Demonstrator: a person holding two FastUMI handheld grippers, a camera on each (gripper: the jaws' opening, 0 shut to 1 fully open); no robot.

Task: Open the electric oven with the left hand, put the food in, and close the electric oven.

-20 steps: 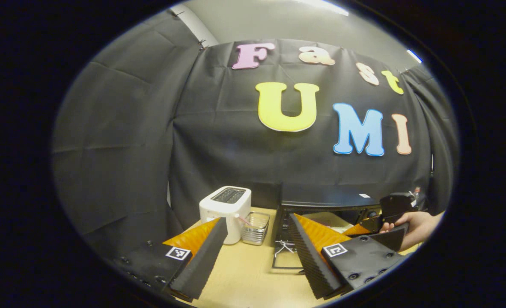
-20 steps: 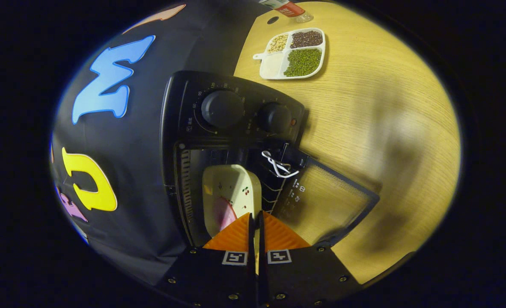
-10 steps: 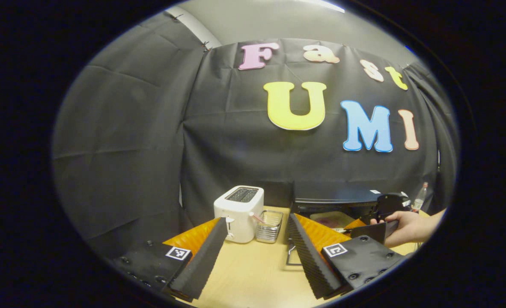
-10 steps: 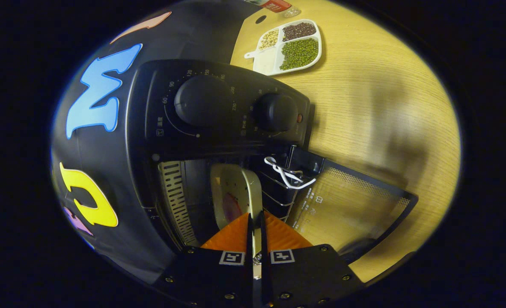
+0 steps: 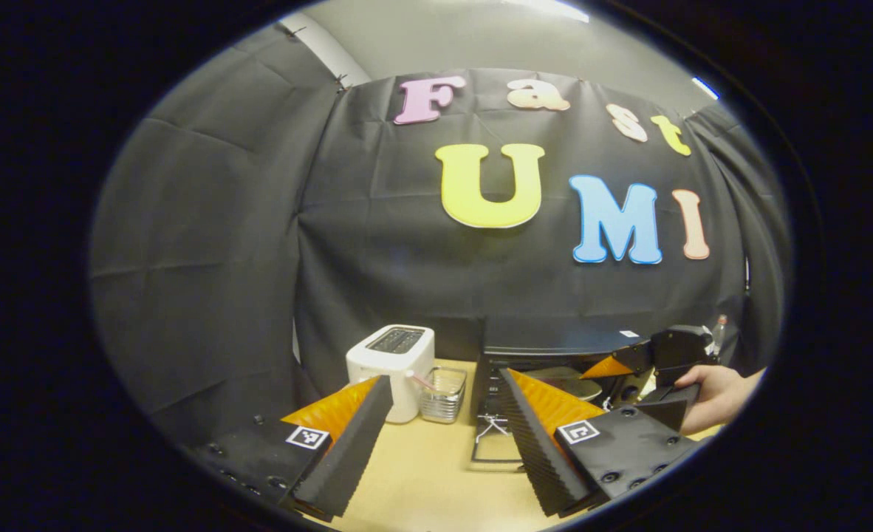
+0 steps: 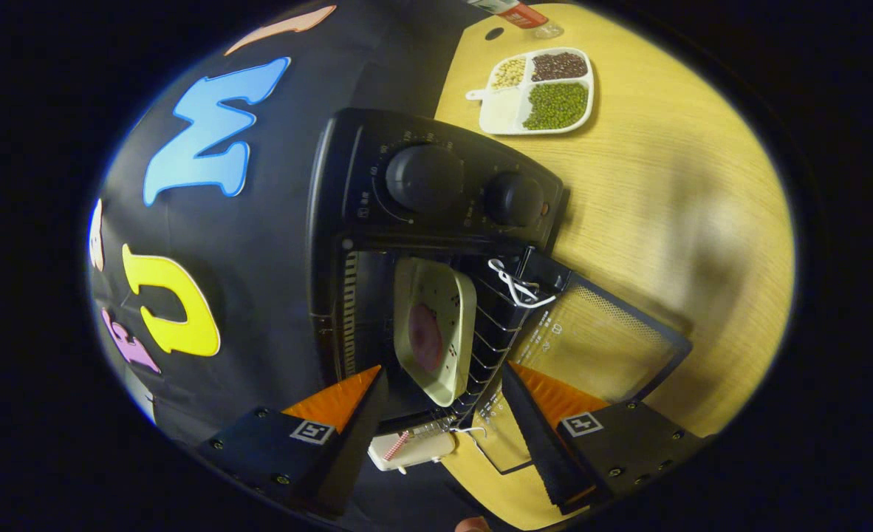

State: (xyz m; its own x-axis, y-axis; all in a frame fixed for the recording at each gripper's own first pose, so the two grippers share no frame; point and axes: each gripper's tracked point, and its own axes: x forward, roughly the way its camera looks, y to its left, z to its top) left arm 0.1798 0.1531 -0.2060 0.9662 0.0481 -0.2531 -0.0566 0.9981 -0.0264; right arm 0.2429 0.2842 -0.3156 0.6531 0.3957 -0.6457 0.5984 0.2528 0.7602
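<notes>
In the right gripper view the black electric oven (image 6: 377, 222) stands with its glass door (image 6: 603, 347) folded down onto the table. A cream plate (image 6: 447, 295) with a pinkish piece of food (image 6: 426, 336) rests on the wire rack (image 6: 492, 332) inside the cavity. My right gripper (image 6: 442, 369) is open just in front of the plate, touching nothing. In the left gripper view my left gripper (image 5: 444, 384) hangs open and empty above the table, back from the oven (image 5: 555, 347). The right gripper (image 5: 614, 388) and the hand (image 5: 717, 388) holding it are at the oven mouth.
A white toaster (image 5: 391, 362) and a small wire basket (image 5: 442, 395) stand left of the oven. A divided white tray of beans (image 6: 540, 100) and a bottle (image 6: 518, 11) lie on the wooden table (image 6: 665, 207) beyond the oven's knobs (image 6: 425, 177).
My right gripper was shut on the plate's edge; it has opened, let the plate go on the rack and drawn back a little. The left gripper only swayed slightly.
</notes>
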